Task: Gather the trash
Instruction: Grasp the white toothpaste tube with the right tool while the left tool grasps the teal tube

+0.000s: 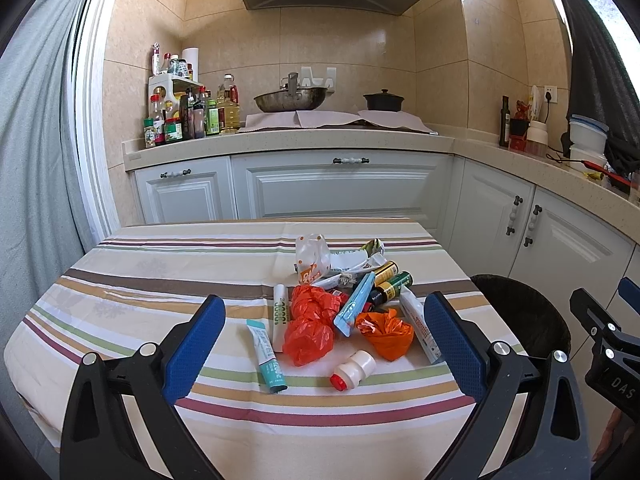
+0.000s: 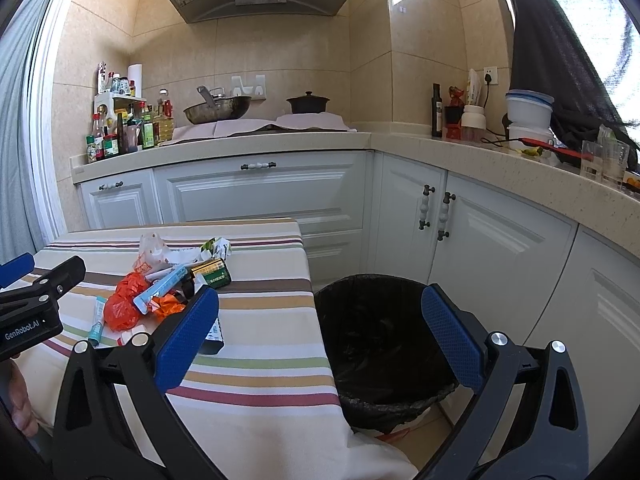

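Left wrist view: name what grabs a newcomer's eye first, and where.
The heap of crumpled orange plastic bags, tubes and green batteries sits mid-table on the striped tablecloth, framed by the open left gripper. Right of the table stands a black-lined round bin.

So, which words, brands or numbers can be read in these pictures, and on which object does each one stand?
"GenRobot.AI": white print on the left gripper body, right wrist view.
"DAS": on the right gripper body, cut off at the picture's edge.
Print on the tubes, batteries and condiment bottles: too small or blurred to read.
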The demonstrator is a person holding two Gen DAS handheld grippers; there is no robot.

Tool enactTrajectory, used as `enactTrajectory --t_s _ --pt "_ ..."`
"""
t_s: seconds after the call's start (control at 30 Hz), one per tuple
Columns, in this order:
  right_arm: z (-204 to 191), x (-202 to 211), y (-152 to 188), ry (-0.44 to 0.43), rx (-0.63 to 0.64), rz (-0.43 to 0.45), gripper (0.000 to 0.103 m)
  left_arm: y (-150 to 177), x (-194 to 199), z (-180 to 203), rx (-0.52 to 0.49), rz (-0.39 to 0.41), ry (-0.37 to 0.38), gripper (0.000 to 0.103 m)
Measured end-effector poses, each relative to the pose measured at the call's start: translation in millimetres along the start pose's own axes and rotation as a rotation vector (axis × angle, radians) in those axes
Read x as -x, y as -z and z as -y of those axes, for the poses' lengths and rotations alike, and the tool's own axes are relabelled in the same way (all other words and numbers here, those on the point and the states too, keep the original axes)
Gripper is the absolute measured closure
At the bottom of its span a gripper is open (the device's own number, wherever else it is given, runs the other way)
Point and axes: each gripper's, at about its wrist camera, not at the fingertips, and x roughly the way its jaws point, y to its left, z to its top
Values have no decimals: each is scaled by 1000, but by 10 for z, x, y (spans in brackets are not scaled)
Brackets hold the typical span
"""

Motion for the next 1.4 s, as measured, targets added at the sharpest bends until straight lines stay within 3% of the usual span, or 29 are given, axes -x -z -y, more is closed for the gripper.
enactTrajectory --t_s 0.27,0.7,1.0,1.2,1.4 --pt "-27 -92 7 -12 -3 -42 4 39 -86 -42 -7 -25 -8 6" --pt "-241 -357 69 -68 46 -140 4 231 -342 -331 0 -174 -31 6" --pt "-339 -576 14 -103 46 -187 5 244 -456 -536 15 -212 -72 6" --pt "-476 -768 29 -154 64 -241 24 242 -577 -692 46 -240 -92 7" --pt "-728 -952 63 -208 114 -295 34 257 -642 -743 33 -253 -106 11"
